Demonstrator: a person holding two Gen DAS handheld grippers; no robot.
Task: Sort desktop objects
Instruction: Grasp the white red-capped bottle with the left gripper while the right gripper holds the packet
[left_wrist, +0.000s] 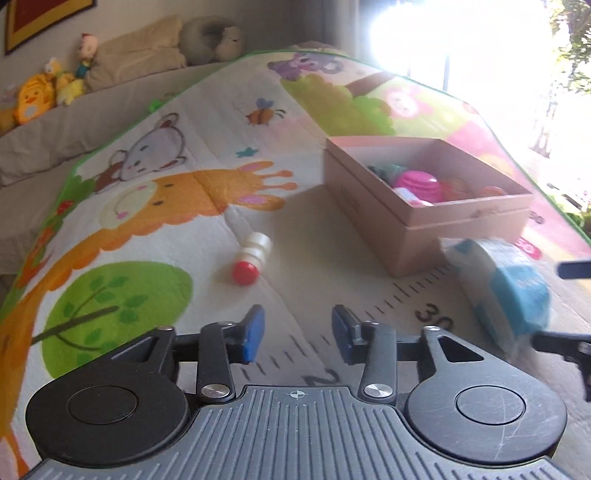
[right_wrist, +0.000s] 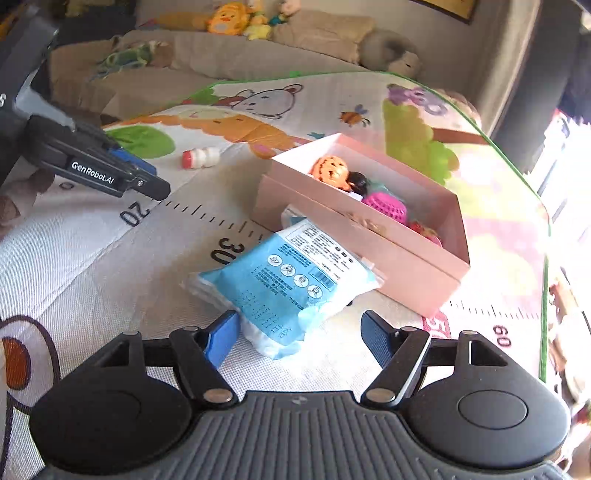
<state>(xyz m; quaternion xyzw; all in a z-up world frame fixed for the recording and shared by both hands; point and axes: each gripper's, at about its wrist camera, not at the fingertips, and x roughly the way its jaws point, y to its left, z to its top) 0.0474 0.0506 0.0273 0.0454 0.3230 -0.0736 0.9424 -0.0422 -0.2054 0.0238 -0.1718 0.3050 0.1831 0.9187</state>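
My right gripper (right_wrist: 297, 338) gaped around the blue-and-white plastic packet (right_wrist: 284, 284), pads not pressing; my left gripper (left_wrist: 297, 334) stood apart, empty.

Glossy plastic wrap on blue packet (right_wrist: 284, 284); matt pink cardboard box (right_wrist: 369, 251); woven-textured printed mat (right_wrist: 92, 258).

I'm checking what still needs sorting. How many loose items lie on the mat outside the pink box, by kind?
Small white bottle with a red cap: 1
Blue and white packet, lying against the pink box: 1
Total on the mat: 2
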